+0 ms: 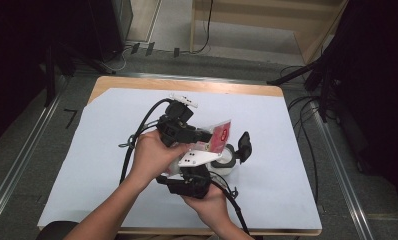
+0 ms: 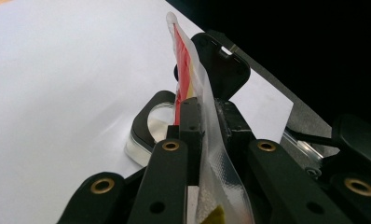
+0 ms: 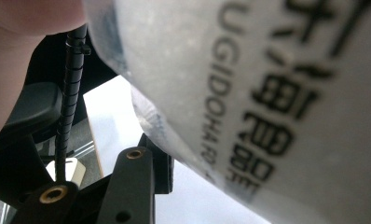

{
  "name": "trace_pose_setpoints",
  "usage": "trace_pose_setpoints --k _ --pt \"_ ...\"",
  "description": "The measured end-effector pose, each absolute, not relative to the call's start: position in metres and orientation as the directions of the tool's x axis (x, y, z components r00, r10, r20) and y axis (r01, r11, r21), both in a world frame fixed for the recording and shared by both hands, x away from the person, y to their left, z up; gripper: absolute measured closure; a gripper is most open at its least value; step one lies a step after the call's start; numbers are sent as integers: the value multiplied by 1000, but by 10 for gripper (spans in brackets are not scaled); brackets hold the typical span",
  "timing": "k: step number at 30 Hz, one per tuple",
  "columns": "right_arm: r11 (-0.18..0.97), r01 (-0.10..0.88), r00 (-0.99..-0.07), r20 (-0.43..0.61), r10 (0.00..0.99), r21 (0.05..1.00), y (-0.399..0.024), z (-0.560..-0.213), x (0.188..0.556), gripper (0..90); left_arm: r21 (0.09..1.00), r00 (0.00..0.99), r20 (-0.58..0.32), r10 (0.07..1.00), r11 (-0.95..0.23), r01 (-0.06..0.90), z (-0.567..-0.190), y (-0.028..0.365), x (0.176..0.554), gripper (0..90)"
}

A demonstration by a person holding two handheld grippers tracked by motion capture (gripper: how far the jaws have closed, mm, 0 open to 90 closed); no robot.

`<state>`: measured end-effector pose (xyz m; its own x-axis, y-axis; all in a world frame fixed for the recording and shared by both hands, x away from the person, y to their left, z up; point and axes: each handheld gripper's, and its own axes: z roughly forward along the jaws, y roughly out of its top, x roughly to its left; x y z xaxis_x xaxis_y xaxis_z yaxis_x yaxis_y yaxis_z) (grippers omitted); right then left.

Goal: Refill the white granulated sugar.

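Note:
A clear plastic packet with red print is held up over the middle of the table between both grippers. My left gripper comes in from the left and is shut on it. In the left gripper view the packet stands edge-on, pinched between the pads of the left gripper. My right gripper reaches up from below. In the right gripper view the packet, with black lettering, lies against the one visible finger and hides the other. A clear container with its black hinged lid open sits just right of the grippers.
A white sheet covers the wooden table. Black cables trail from the grippers across the sheet to the left and toward the front edge. Dark stands and loose cables lie on the floor to the right.

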<state>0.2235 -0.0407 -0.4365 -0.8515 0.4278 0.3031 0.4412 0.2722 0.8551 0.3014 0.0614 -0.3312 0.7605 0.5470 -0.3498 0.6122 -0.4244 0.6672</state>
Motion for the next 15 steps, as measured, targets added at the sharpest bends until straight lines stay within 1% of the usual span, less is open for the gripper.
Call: trace_pose_setpoints --k 15 --pt "265 454 -842 312 441 851 -42 -434 230 635 665 764 -351 541 -431 610 -329 58 310 825"
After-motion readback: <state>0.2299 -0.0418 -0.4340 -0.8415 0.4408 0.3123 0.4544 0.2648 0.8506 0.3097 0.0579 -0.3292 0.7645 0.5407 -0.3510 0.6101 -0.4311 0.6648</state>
